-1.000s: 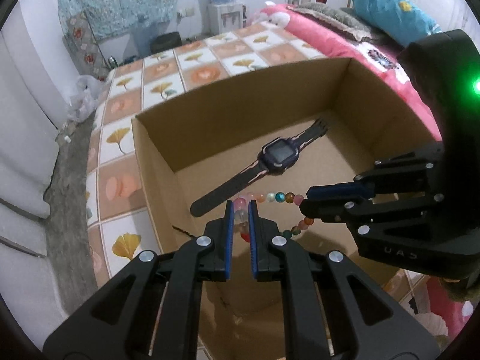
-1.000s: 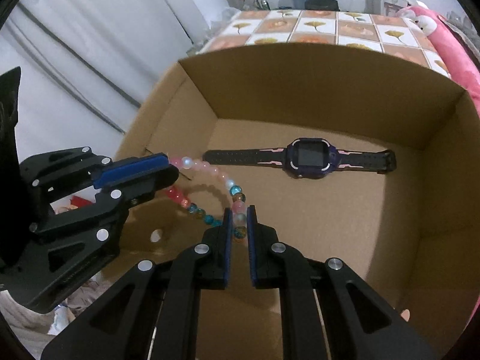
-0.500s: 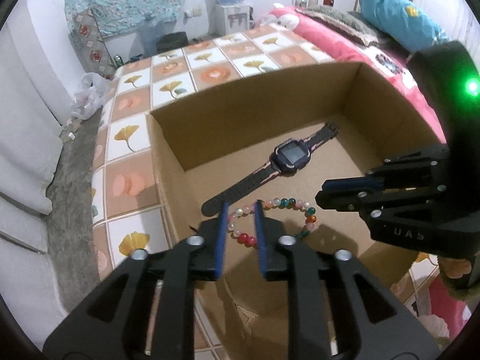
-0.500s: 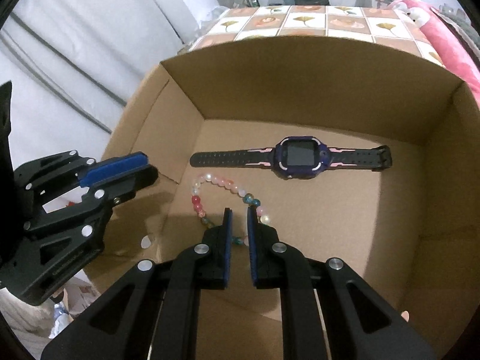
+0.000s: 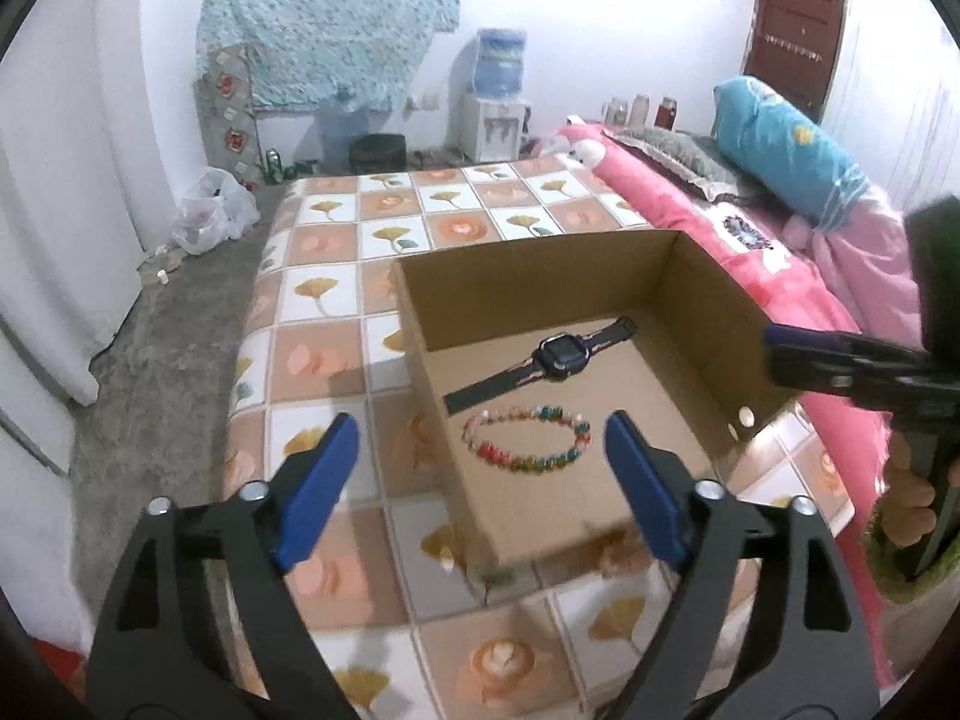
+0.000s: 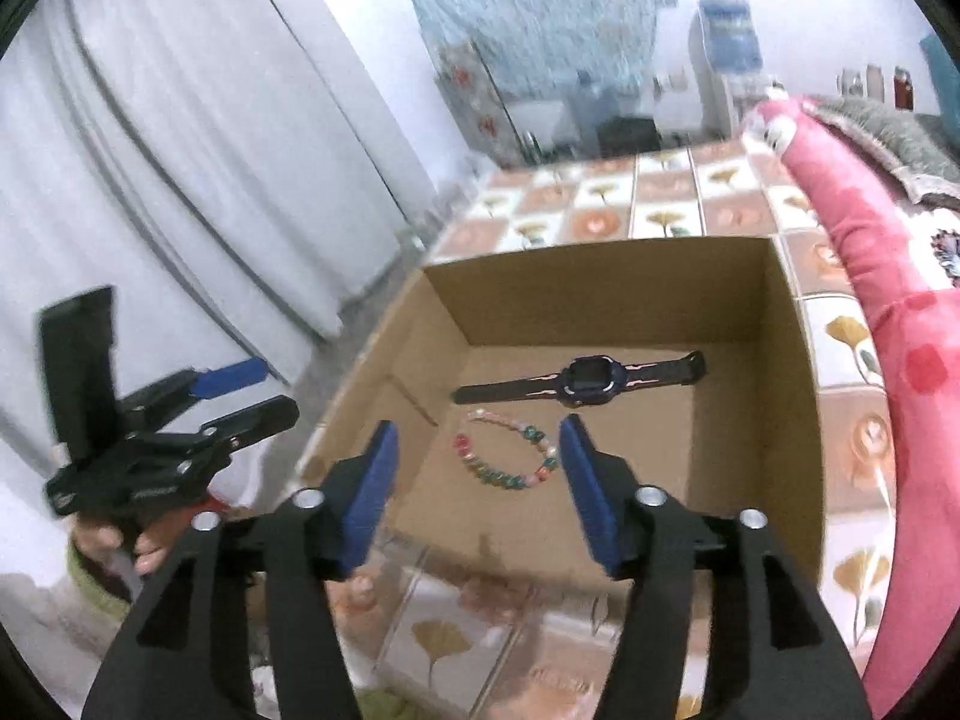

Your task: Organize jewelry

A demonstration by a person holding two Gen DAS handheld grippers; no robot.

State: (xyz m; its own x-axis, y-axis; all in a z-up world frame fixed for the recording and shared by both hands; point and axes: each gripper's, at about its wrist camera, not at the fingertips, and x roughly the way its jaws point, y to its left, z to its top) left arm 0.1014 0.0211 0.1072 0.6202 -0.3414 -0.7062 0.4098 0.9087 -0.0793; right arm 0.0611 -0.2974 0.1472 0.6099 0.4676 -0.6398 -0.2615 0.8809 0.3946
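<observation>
Left gripper (image 5: 474, 462): blue-padded fingers (image 5: 315, 489) stand wide apart and are opening; nothing is between the pads. In the right wrist view it shows at the far left, outside the box, gripped by a hand (image 6: 129, 540).
Cardboard box (image 5: 528, 276): open-topped, resting on a surface covered in a cloth with a ginkgo-leaf check pattern (image 5: 360, 240). Whether that surface is a tabletop or part of the bed cannot be told.
Bead bracelet (image 5: 528, 441): lies flat as a closed oval loop on the box floor, in the near half, free of both grippers. Beads are mixed pink, red, green and teal.
Watch (image 5: 543, 360): dark strap, dark square face, lying flat and stretched out on the box floor just behind the bracelet, not touching it.
Right gripper (image 6: 477, 471): fingers (image 6: 585, 489) are apart and opening; no object is between them. It is held above the near edge of the box, the bracelet showing in the gap below.
Bed (image 5: 690, 198): pink bedding just beside the box on the right, with a blue pillow (image 5: 786, 144) farther back.
</observation>
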